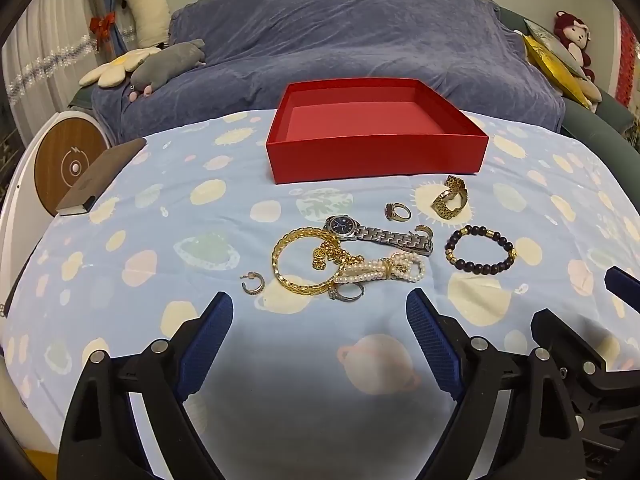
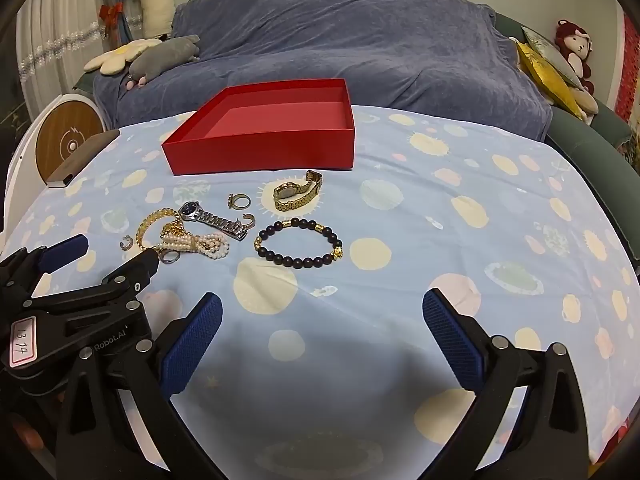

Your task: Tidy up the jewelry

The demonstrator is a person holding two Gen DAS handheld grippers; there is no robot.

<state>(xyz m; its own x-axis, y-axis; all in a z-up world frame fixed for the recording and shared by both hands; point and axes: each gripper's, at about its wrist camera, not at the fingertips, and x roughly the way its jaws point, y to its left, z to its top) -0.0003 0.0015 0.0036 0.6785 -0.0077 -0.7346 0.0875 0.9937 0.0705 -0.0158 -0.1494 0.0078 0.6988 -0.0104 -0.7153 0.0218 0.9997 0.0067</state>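
Note:
An open red box [image 1: 376,156] [image 2: 260,152] stands empty at the back of the table. In front of it lie a gold bangle [image 1: 298,258], a gold chain, a pearl bracelet [image 1: 384,270], a silver watch [image 1: 376,234], a gold watch [image 1: 450,198] [image 2: 298,192], a dark bead bracelet [image 1: 480,248] [image 2: 298,244], two rings [image 1: 398,212] [image 1: 346,292] and a hoop earring [image 1: 253,283]. My left gripper [image 1: 320,308] is open and empty just short of the pile. My right gripper [image 2: 322,308] is open and empty, short of the bead bracelet.
The table has a pale blue spotted cloth [image 1: 160,240]. A notebook [image 1: 100,176] lies at its left edge by a round wooden-faced device [image 1: 68,168]. Behind is a sofa under a blue throw [image 1: 340,32] with plush toys.

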